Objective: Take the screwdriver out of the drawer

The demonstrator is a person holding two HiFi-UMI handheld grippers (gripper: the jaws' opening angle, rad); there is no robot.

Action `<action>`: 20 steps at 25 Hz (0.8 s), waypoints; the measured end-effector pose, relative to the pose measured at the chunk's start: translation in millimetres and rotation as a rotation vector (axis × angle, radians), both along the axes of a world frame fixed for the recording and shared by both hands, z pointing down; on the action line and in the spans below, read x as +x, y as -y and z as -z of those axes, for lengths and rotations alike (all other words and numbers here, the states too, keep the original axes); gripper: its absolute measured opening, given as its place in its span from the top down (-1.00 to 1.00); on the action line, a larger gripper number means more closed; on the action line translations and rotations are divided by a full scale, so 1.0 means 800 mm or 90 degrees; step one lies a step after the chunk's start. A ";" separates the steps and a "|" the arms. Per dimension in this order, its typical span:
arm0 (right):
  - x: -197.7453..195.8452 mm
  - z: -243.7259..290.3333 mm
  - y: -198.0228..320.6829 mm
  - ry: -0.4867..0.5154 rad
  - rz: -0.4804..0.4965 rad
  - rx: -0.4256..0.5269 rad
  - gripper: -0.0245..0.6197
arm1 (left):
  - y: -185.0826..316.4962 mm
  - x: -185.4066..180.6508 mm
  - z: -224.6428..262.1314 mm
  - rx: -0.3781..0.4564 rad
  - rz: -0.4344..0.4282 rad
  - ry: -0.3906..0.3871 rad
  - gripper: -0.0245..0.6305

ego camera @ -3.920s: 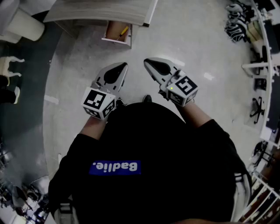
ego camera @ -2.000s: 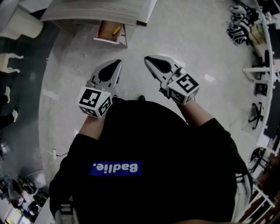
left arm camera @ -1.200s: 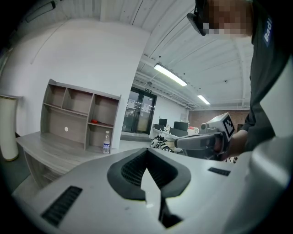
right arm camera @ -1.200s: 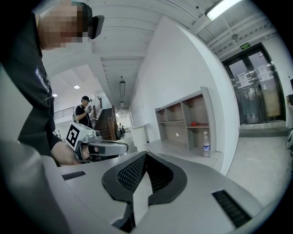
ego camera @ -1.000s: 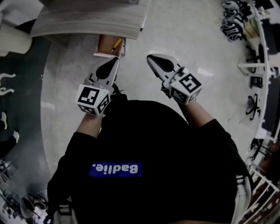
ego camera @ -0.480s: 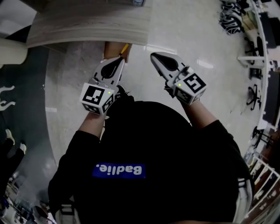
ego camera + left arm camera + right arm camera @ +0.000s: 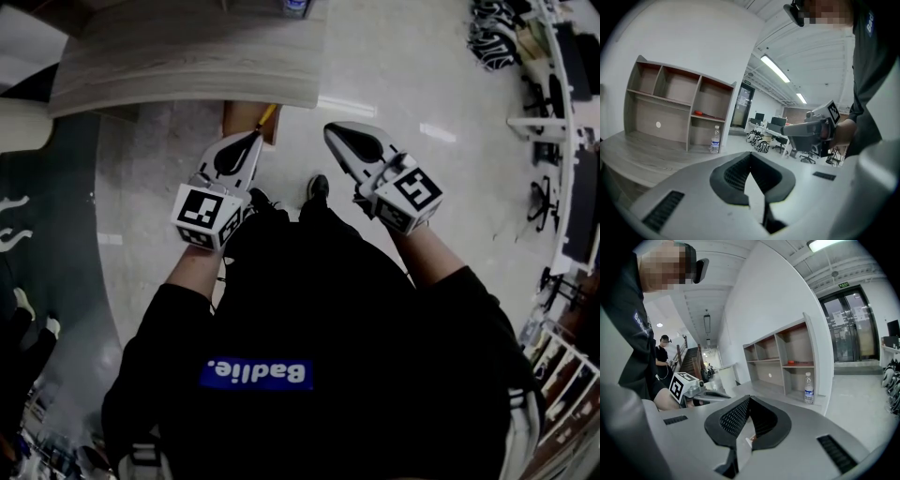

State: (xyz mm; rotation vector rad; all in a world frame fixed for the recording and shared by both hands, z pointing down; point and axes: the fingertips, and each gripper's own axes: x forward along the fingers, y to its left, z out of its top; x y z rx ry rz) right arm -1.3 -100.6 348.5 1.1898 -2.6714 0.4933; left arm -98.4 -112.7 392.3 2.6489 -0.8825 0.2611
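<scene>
Under the wooden desk a small drawer stands pulled out. A screwdriver with a yellow handle lies in it along its right side. My left gripper is shut and empty; in the head view its tip overlaps the drawer's front edge. My right gripper is shut and empty too, over bare floor to the right of the drawer. In both gripper views the drawer is hidden below the gripper bodies; the left gripper and the right gripper point across the desk top.
A wooden shelf unit stands on the desk with a water bottle beside it and a red thing on one shelf. Office chairs and desks line the right side. Another person stands far left.
The person has walked up to the desk, so the drawer and both grippers have closed in. The left gripper's tip now reaches the drawer's front. Both grippers stayed shut.
</scene>
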 end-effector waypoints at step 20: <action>0.057 -0.052 0.079 0.032 0.101 -0.050 0.83 | 0.060 0.032 -0.114 -0.051 0.103 0.121 0.92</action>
